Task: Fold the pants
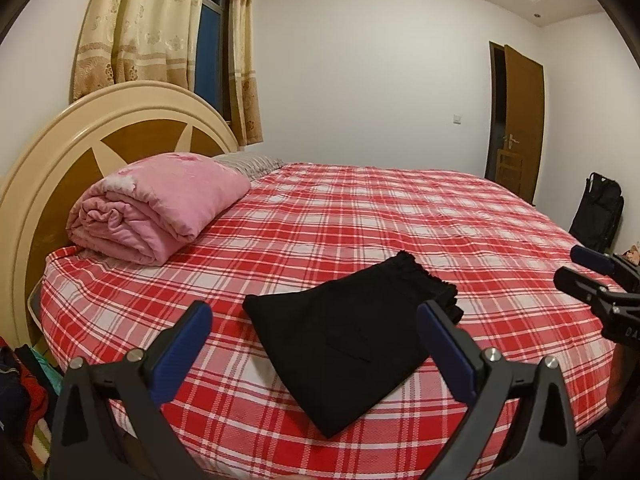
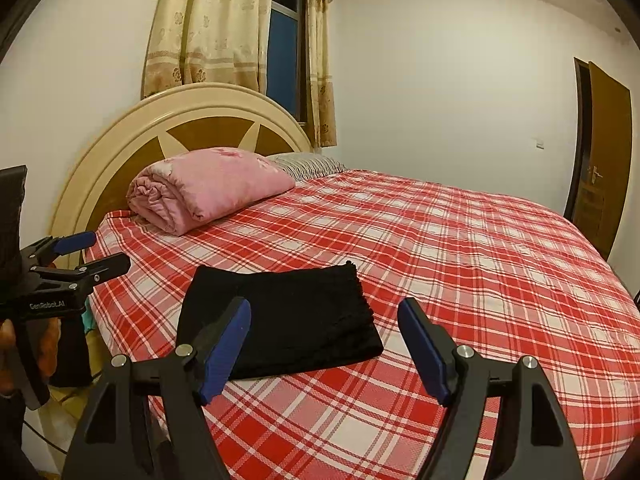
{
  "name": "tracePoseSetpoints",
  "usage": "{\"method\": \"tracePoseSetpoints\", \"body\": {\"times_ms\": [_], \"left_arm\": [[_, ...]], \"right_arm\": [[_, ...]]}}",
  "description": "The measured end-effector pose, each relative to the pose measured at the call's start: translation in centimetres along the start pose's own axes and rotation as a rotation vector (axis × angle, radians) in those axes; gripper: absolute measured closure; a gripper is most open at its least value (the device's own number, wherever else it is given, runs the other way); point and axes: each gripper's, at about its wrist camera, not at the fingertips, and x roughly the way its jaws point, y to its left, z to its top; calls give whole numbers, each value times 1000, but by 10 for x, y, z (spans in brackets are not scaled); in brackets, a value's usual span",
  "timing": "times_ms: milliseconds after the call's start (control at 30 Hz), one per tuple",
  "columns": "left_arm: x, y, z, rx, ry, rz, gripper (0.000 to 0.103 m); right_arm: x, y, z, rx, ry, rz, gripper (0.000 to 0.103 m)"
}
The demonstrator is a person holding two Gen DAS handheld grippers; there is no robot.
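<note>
Black pants [image 1: 352, 336] lying folded in compact rectangle on bed [image 1: 360, 216], near front edge. Fold judged done; nothing more seen to tidy. Left claw [image 1: 316, 320] and right claw [image 2: 324, 316] being held apart, empty, above pants, not touching.

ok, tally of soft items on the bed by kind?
Black folded pants: 1
Pink rolled quilt: 1
Striped pillow: 1
Total: 3, all lying on the plaid bed sheet.
</note>
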Motion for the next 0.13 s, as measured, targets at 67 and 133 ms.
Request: {"method": "tracePoseSetpoints", "body": {"times_ms": [67,133], "left_arm": [[2,0,-1,4,7,4,0],[4,1,-3,12,10,10,0]], "right_arm": [[1,0,-1,4,6,2,26],[2,-2,-3,7,10,-1,26]]}}
